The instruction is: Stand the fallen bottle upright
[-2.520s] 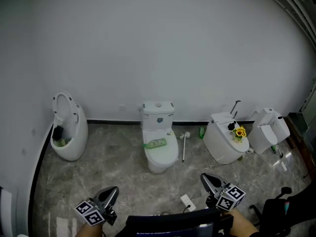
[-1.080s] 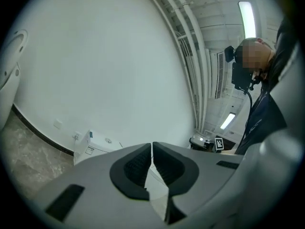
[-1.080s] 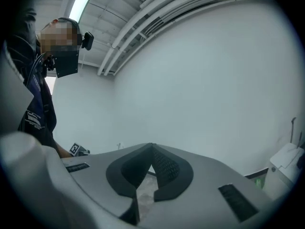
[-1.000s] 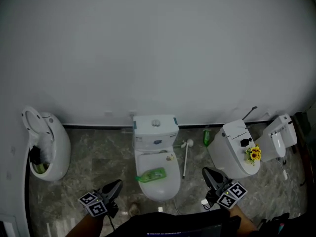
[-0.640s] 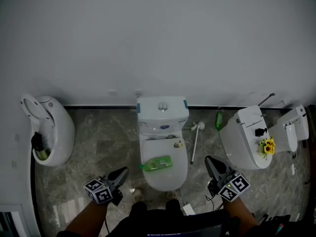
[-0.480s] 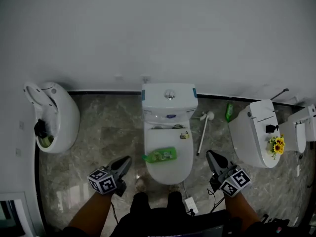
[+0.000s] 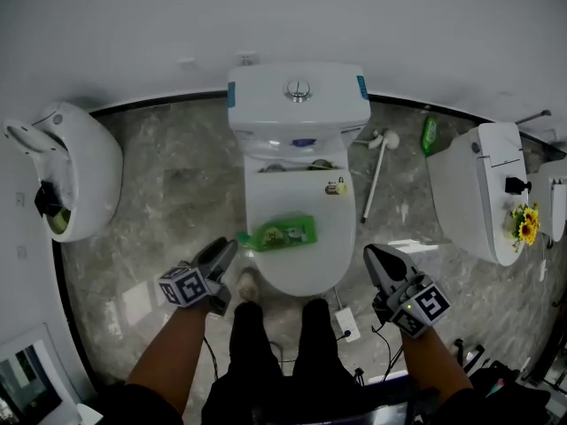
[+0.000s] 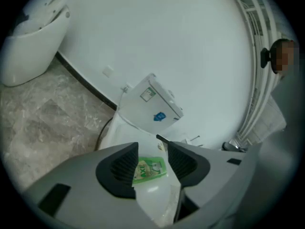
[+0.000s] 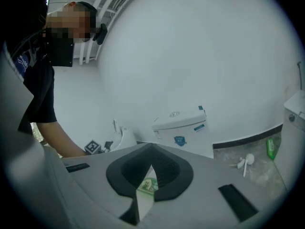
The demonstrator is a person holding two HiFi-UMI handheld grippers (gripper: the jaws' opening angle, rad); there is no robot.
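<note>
A green bottle [image 7: 282,233] lies on its side on the closed lid of the white toilet [image 7: 301,273]. My left gripper [image 7: 227,250] hovers just left of the lid's front and points at the bottle. Its jaws are opening, and nothing is gripped between them. Between those jaws in the left gripper view [image 8: 152,144], the bottle [image 8: 150,169] shows further off on the lid. My right gripper [image 7: 371,254] hangs right of the lid, apart from the bottle, with its tips together [image 9: 152,147]. A sliver of the bottle [image 9: 148,185] shows below them.
The cistern [image 7: 298,96] stands against the back wall. A toilet brush [image 7: 376,171] and a second green bottle [image 7: 430,135] lie on the floor to the right. Another toilet [image 7: 483,193] with sunflowers [image 7: 524,222] stands right, a bowl [image 7: 75,180] left. A plug block [image 7: 347,324] lies by the person's legs.
Both grippers have sunk and closed in on the toilet, which now fills the middle of the head view. The left jaws have spread apart.
</note>
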